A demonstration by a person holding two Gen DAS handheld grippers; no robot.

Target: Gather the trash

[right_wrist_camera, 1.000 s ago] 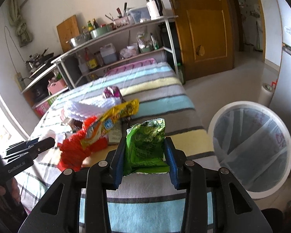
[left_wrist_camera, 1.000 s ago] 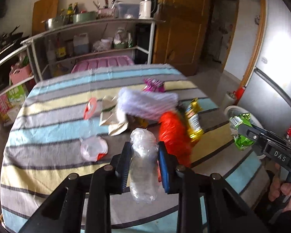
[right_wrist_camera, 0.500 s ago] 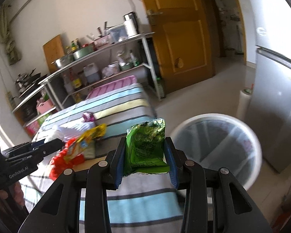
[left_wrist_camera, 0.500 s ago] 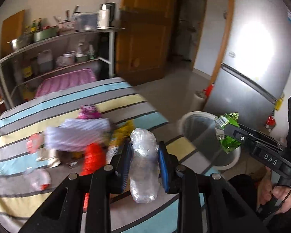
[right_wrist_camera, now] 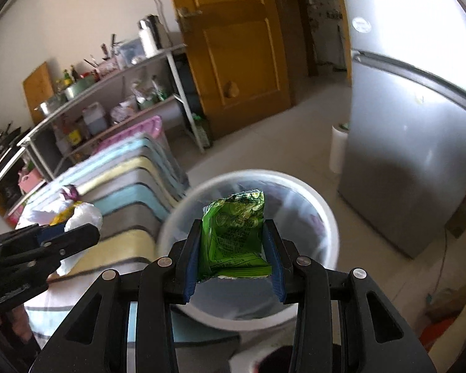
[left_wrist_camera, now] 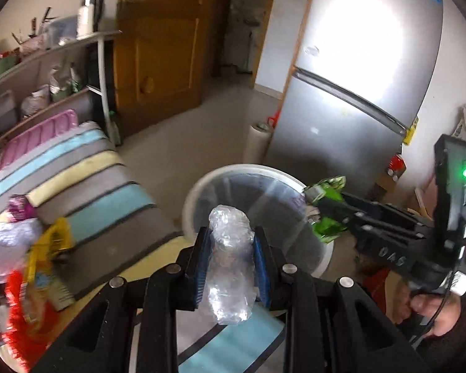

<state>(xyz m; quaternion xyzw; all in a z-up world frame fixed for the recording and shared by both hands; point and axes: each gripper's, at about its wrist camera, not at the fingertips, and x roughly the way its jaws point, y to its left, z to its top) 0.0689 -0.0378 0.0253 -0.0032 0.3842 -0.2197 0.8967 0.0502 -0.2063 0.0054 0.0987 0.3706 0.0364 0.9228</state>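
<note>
Bottle clamped in left claw, bin beyond.

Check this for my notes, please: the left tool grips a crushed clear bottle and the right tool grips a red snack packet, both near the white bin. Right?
Not quite: the packet in the right tool is green, not red, as the right wrist view shows. The green snack packet sits over the white bin. The left tool does grip the crushed clear bottle.

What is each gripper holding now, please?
Left gripper: closed on the crushed clear plastic bottle.
Right gripper: closed on the green snack packet.
</note>
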